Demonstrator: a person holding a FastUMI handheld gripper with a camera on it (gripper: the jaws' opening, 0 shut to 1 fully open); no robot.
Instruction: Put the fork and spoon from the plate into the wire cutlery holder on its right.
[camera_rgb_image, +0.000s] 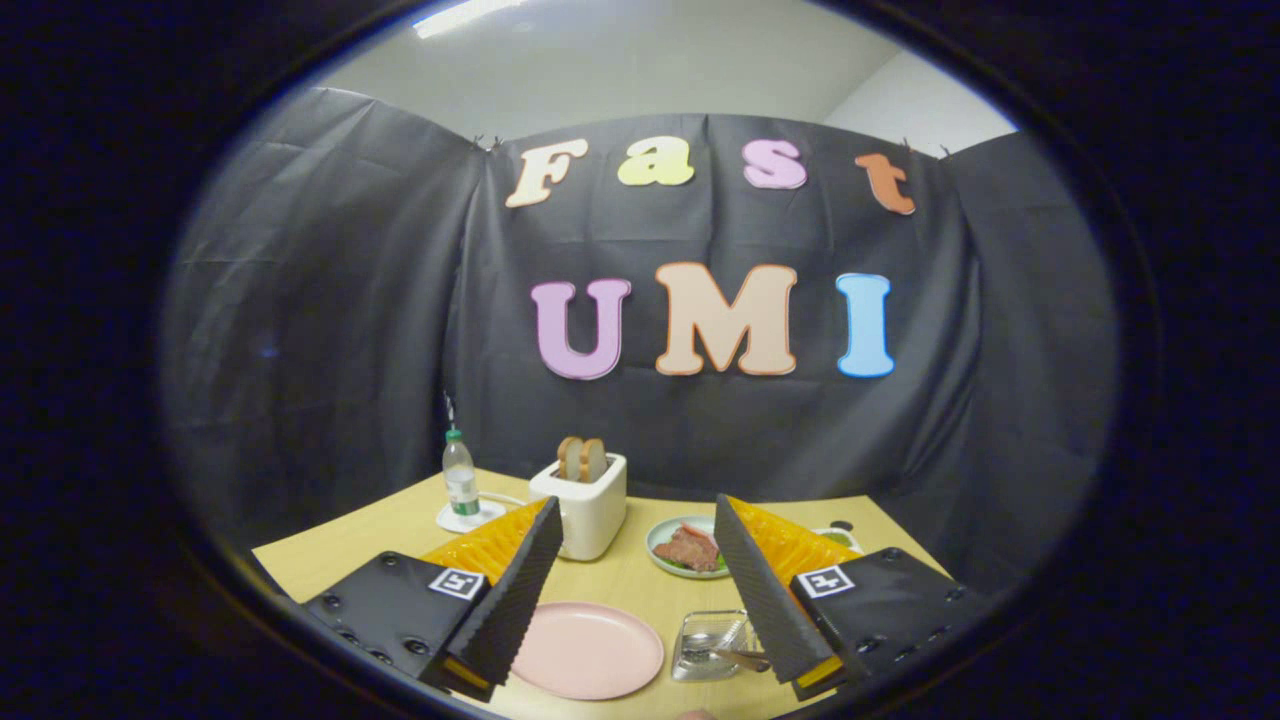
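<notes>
Tongs (640, 540) spread wide apart, gripping nothing, raised over tabletop (630, 585). Pink plate (588, 649) lies bare between the fingers, w/ wire holder (712, 645) just to its right, touching the right finger's inner edge; cutlery (738, 656) rests in the holder, fork vs. spoon not distinguishable. Beyond the fingers: toaster (582, 505) w/ bread, bottle (460, 478) on a coaster, food dish (686, 547).

Plate (588, 650): pink, round, bare, flat on your surface between your wide-open jaws. Holder (712, 646): silvery wire basket, just right of the plate, beside your right jaw. Cutlery (735, 655): metal pieces lying inside the holder; which is fork, which spoon, cannot be told.
</notes>
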